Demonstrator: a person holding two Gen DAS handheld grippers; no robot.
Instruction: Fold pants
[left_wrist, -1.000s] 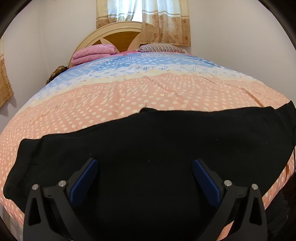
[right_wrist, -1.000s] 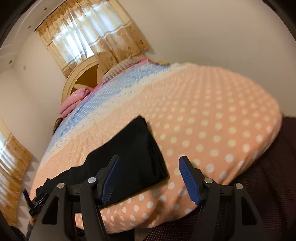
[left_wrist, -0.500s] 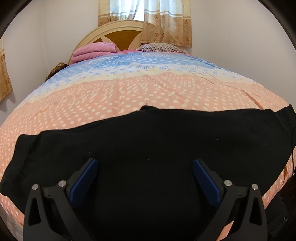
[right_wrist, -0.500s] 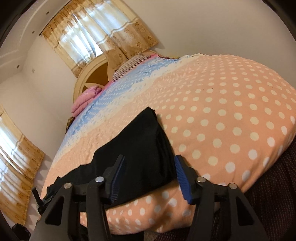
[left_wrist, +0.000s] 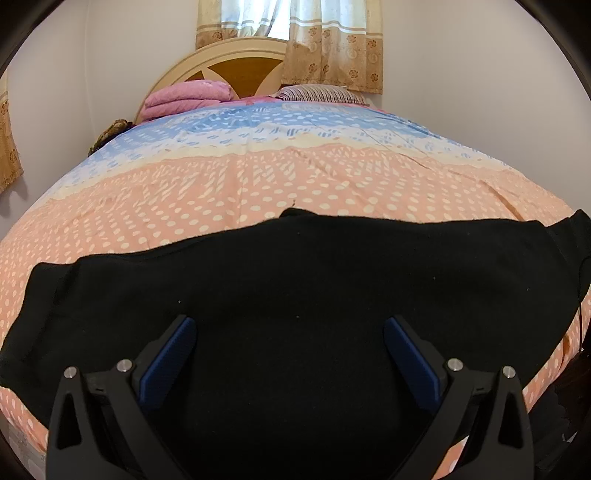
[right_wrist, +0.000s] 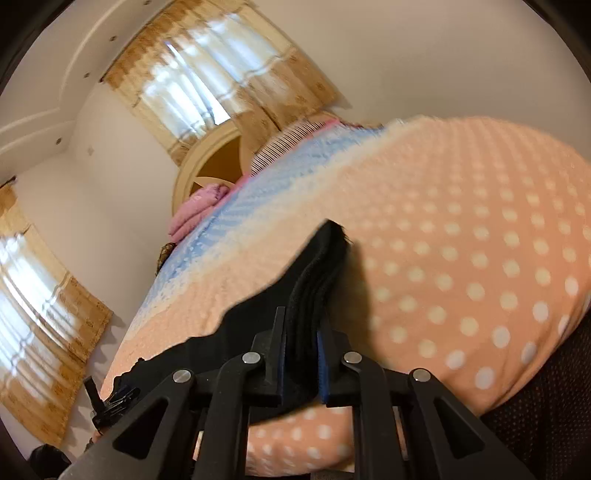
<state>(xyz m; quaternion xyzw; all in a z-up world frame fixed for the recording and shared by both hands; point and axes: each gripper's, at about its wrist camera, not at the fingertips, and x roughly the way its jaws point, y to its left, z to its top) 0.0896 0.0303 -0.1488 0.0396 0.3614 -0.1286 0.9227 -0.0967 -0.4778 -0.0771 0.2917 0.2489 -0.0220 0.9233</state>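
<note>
While the black fabric pants (left_wrist: 295, 295) lie spread across the near edge of the peach polka-dot bedspread (left_wrist: 258, 184), the left gripper (left_wrist: 288, 343) hovers over their middle, jaws wide apart and empty. The right gripper (right_wrist: 301, 354) has just been closing its jaws, which now pinch the bunched right end of the pants (right_wrist: 314, 280) between them.

Right gripper (right_wrist: 301, 332) clamps, jaws just closing on black fabric toward 12 o'clock; left gripper (left_wrist: 288, 332) hangs wide apart, angled down.
</note>
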